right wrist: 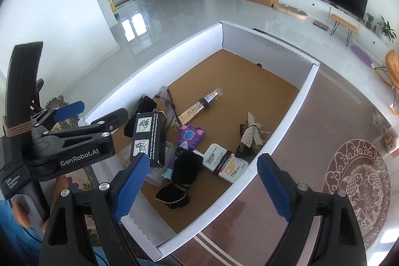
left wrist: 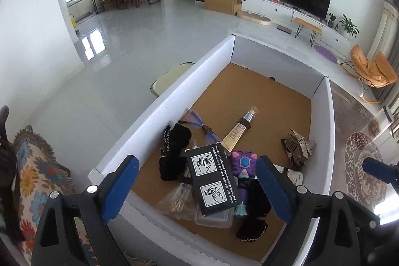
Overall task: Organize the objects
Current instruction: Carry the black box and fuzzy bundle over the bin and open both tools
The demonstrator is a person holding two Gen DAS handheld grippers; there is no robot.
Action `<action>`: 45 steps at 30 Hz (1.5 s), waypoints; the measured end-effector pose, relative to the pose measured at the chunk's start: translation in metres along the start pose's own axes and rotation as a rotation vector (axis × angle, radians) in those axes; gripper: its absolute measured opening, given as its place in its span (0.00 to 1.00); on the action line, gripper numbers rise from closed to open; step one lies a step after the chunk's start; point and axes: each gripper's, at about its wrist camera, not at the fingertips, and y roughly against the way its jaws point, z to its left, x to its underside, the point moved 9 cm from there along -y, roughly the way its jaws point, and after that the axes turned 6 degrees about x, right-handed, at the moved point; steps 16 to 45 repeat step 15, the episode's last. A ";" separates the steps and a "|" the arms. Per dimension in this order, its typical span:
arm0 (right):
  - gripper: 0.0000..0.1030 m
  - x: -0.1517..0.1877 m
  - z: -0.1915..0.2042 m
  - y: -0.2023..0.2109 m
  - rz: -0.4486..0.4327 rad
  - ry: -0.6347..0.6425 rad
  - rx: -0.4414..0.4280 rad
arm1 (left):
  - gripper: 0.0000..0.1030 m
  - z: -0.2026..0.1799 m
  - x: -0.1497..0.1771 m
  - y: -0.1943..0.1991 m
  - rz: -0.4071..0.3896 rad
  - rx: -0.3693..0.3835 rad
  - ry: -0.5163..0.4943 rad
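Down inside the white-walled box [left wrist: 174, 101] with its brown cork-like floor, the clutter sits bunched at the near end. Left gripper [left wrist: 197, 191] hangs over it with blue pads spread wide, nothing between them. Right under it lies the black carton [left wrist: 212, 178] with white hand-washing pictures, resting tilted on a clear plastic case [left wrist: 214, 218] and a purple toy [left wrist: 243, 161]. Black fabric pieces [left wrist: 174, 158] crowd the left wall, blue-framed glasses [left wrist: 199, 124] just beyond them, and a long gold tube [left wrist: 242, 129] points towards the far end. Over on the right, the right gripper [right wrist: 202, 186] is spread open too, empty, hovering above the box's near right wall. Below it sits a white packet [right wrist: 224, 163] banded in black, touching another black fabric bundle [right wrist: 179, 181]. A patterned bow [right wrist: 251, 133] lies near the right wall, apart from the rest.
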 end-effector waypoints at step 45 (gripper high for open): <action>0.86 0.001 -0.004 -0.002 -0.007 0.016 0.025 | 0.92 -0.001 -0.002 0.010 -0.068 -0.041 -0.007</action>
